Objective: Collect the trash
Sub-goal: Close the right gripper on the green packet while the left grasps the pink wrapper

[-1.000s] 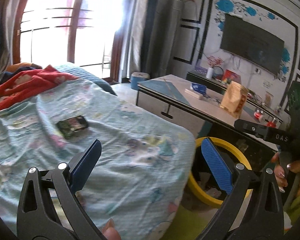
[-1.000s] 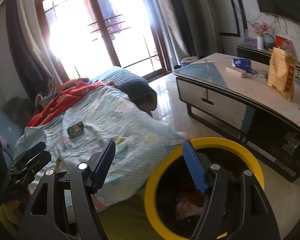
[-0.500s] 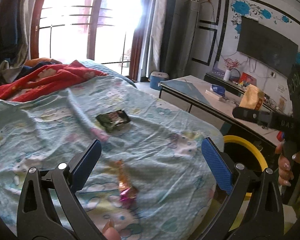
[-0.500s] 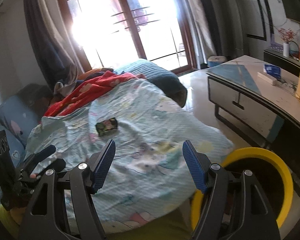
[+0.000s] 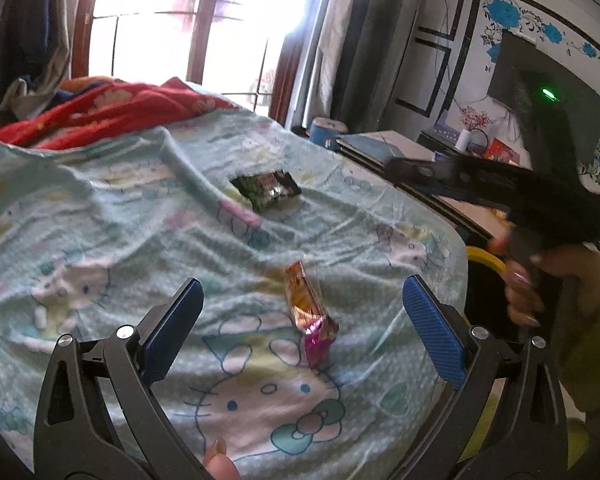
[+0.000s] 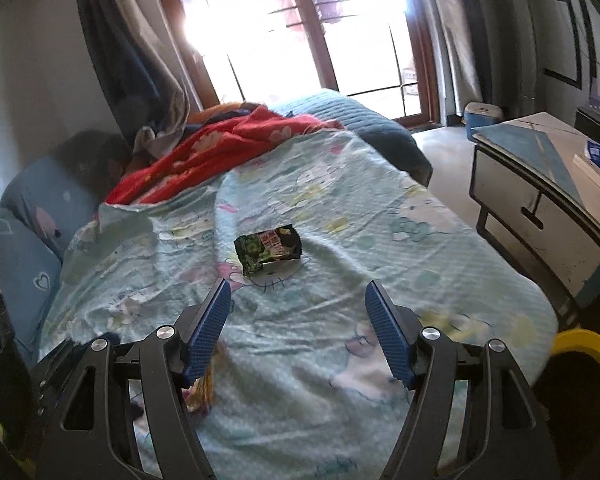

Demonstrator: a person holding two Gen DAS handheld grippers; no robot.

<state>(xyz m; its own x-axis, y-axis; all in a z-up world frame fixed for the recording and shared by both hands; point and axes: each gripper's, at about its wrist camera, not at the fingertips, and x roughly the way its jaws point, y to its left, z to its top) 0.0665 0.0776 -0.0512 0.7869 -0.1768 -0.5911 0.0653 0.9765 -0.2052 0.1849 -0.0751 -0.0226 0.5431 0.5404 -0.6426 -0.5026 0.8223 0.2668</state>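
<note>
A dark green snack wrapper (image 6: 269, 247) lies on the pale cartoon-print sheet (image 6: 340, 300), a little beyond my open right gripper (image 6: 298, 300); the left wrist view shows that wrapper (image 5: 267, 190) farther back. An orange and pink candy wrapper (image 5: 310, 314) lies on the sheet (image 5: 140, 240) between the spread fingers of my open left gripper (image 5: 300, 300), untouched. In the right wrist view the candy wrapper (image 6: 204, 384) peeks out behind the left finger. The right gripper's body (image 5: 500, 196) and the hand holding it cross the right side of the left wrist view. Both grippers are empty.
A yellow-rimmed black bin (image 6: 588, 364) stands on the floor off the bed's right edge, partly seen as the bin (image 5: 484, 258) in the left wrist view. A red blanket (image 6: 220, 148) and blue pillows (image 6: 20, 248) lie at the head. A low table (image 6: 548, 200) stands right.
Both grippers swung left from over the bin to over the bed. The candy wrapper came in between the left fingers, and the green wrapper now sits ahead of the right gripper.
</note>
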